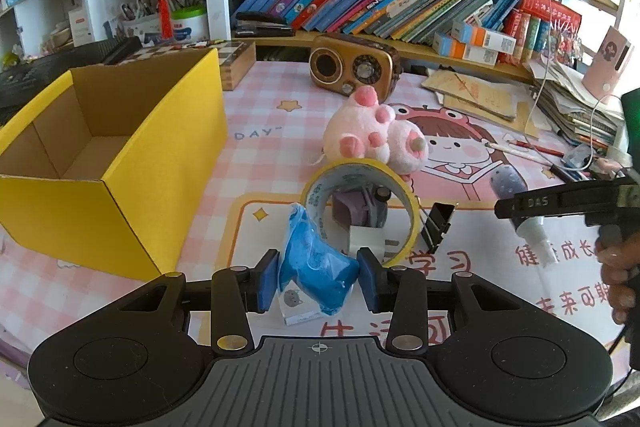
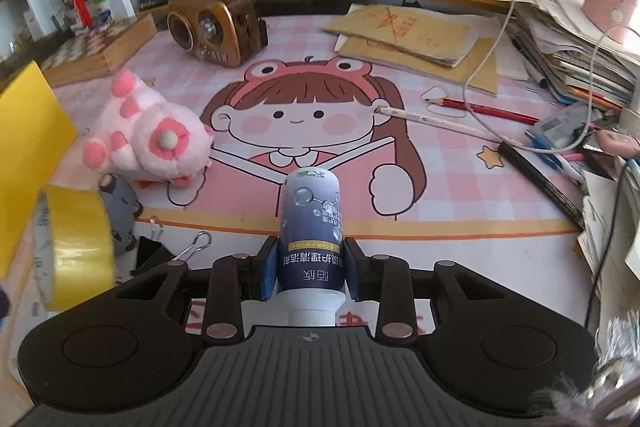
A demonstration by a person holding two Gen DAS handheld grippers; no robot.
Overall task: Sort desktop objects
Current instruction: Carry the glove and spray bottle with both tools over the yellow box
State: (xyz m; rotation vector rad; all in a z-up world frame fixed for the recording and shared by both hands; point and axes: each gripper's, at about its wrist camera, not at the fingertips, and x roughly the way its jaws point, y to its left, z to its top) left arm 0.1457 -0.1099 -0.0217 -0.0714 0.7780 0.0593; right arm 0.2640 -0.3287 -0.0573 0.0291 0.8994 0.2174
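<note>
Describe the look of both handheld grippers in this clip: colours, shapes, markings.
Both the left gripper and the right gripper are matte black, with blue pads on the fingers, silver pivot rivets, round side discs, a ribbed grey centre plate and a small crosshair mark.

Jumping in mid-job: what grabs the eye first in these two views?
The open yellow box fills the desk's left side. The left gripper brackets a blue bag, and the right gripper clamps a spray bottle. A pink plush toy lies mid-desk behind a yellow tape roll.
</note>
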